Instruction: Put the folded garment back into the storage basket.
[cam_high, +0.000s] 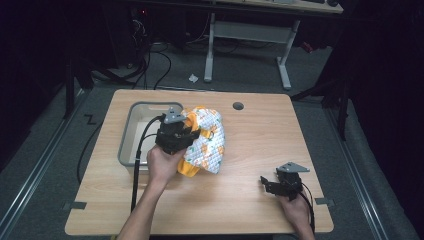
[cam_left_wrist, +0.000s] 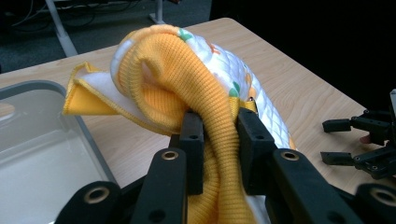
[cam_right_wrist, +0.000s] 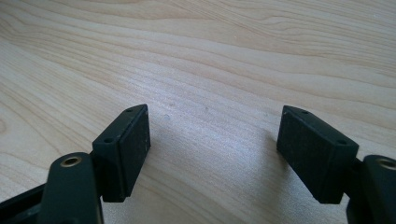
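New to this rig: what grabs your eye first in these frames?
The bright orange and white patterned garment, bunched mid-table just right of the grey bin, stands out first. The left hand-held gripper is clamped on its orange ribbed edge. The right hand-held gripper sits near the table's front right corner with its jaws open over bare wood.

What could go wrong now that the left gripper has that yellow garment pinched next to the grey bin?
The left gripper pinches only a narrow fold of the yellow knit cuff, so the padded garment might slip free. Most of the garment hangs beside the grey bin, so it may snag on the rim. The right gripper stands open over the bare table, too far off to catch it.
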